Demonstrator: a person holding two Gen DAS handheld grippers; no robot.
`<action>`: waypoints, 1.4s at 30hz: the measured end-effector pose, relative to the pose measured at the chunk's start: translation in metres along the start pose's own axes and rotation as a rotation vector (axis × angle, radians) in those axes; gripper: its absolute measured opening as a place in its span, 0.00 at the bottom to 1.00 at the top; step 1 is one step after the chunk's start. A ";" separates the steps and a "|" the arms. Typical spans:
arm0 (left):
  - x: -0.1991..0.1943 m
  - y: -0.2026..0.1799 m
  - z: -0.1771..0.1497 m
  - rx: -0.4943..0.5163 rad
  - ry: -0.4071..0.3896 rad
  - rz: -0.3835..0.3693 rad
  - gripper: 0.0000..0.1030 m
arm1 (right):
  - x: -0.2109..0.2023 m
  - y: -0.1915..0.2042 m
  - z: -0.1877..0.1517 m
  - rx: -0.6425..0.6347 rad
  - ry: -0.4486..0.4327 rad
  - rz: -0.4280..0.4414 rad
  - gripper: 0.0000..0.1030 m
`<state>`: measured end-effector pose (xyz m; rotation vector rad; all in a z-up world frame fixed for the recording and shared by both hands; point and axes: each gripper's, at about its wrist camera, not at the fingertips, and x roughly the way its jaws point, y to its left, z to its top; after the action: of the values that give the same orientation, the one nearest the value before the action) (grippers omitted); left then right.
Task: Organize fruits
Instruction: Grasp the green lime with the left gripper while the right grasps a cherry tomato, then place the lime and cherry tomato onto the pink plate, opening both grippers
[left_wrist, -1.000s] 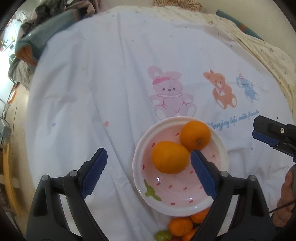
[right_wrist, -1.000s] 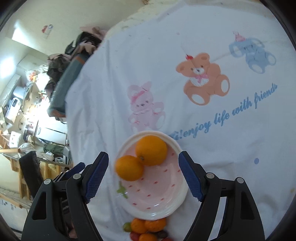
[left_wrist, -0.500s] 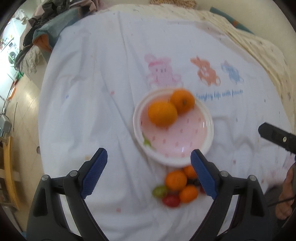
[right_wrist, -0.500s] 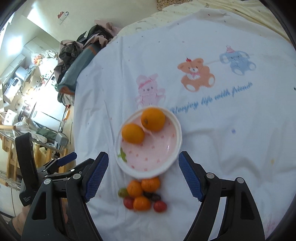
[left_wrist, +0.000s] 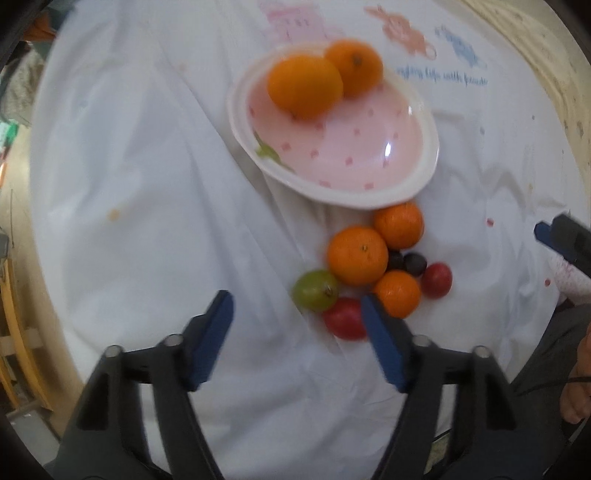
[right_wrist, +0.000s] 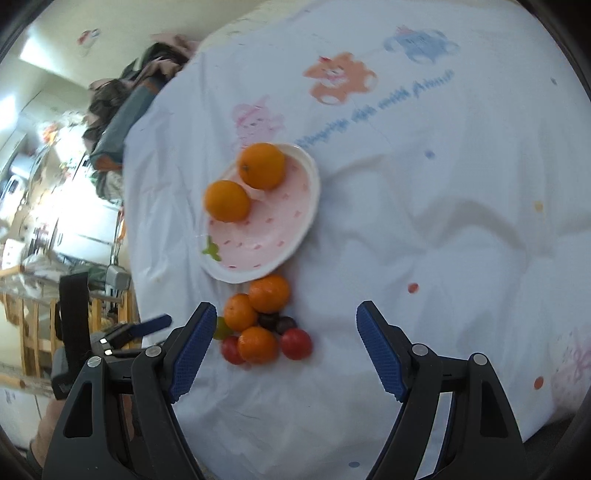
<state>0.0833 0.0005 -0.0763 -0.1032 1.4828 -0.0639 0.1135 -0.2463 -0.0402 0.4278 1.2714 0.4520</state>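
A pink bowl (left_wrist: 369, 155) (right_wrist: 266, 236) holds two oranges (left_wrist: 304, 90) (right_wrist: 262, 166). In front of it on the white cloth lies a cluster of small fruit: three tangerines (left_wrist: 357, 255) (right_wrist: 269, 293), a green fruit (left_wrist: 316, 290), red fruits (left_wrist: 345, 319) (right_wrist: 295, 344) and dark ones (left_wrist: 413, 263). My left gripper (left_wrist: 297, 321) is open and empty, just in front of the cluster. My right gripper (right_wrist: 286, 336) is open and empty, with the cluster between its fingers in view.
The white cloth (right_wrist: 443, 221) with printed bears covers a round table. A pile of clothes (right_wrist: 122, 110) lies at its far left edge. Kitchen furniture (right_wrist: 55, 221) stands beyond the left edge.
Both grippers have pulled back from the bowl toward the near edge. The cluster of small fruit has come fully into view in front of them. Both stay open.
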 end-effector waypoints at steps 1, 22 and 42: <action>0.004 0.000 0.000 -0.004 0.015 -0.012 0.61 | 0.001 -0.001 0.000 0.006 0.002 0.000 0.78; 0.029 0.009 0.007 -0.053 0.095 -0.081 0.25 | 0.015 0.002 0.005 -0.008 0.031 -0.023 0.78; -0.028 0.021 -0.026 -0.153 -0.056 -0.091 0.24 | 0.059 0.010 -0.008 -0.070 0.197 -0.017 0.49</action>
<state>0.0542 0.0238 -0.0535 -0.2937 1.4258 -0.0211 0.1188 -0.2056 -0.0846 0.3192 1.4438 0.5325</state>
